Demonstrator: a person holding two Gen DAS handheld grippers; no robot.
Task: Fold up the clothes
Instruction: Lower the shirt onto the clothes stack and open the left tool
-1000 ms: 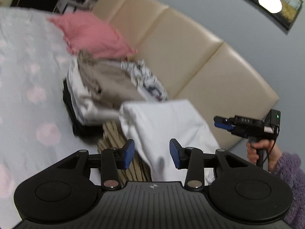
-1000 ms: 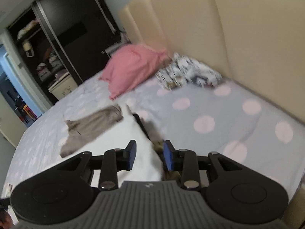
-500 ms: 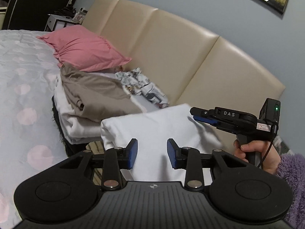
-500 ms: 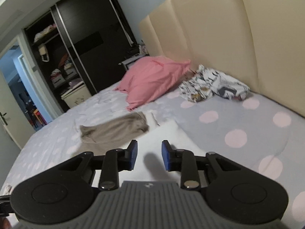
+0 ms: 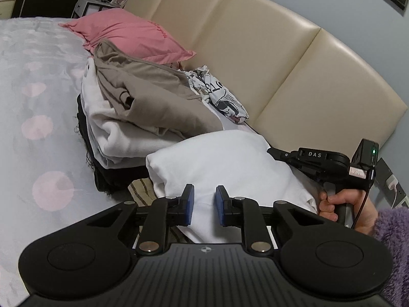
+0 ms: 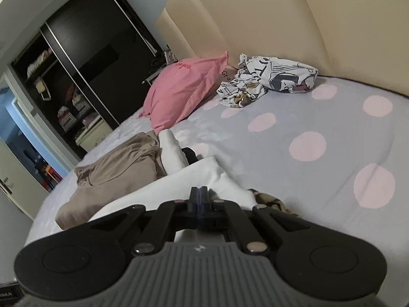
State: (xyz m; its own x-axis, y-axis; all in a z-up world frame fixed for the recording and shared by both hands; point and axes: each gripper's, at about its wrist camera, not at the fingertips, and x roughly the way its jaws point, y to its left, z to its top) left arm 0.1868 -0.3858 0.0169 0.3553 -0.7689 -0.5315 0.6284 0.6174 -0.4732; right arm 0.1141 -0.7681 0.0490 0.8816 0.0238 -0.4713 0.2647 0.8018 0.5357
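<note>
A folded white garment (image 5: 225, 163) lies on the bed over a striped cloth (image 5: 139, 189), beside a stack with a tan garment (image 5: 153, 97) on top, a white one (image 5: 115, 138) under it and black cloth at the bottom. My left gripper (image 5: 204, 204) is open just before the white garment's near edge, holding nothing. My right gripper (image 6: 200, 192) is shut, pads together, over the same white garment (image 6: 179, 186). No cloth shows between its pads. In the left wrist view the right gripper (image 5: 274, 151) sits at the garment's far right edge.
A pink pillow (image 5: 127, 33) and a crumpled printed garment (image 6: 268, 76) lie near the beige headboard (image 5: 255, 51). The spotted grey bedsheet (image 6: 319, 133) spreads around. A hand (image 5: 340, 204) in a purple fuzzy sleeve (image 5: 393, 230) holds the right gripper. A dark wardrobe (image 6: 76, 64) stands beyond the bed.
The right gripper has gone from open to shut. The white garment has settled flat beside the stack. Both grippers have come lower and closer to it.
</note>
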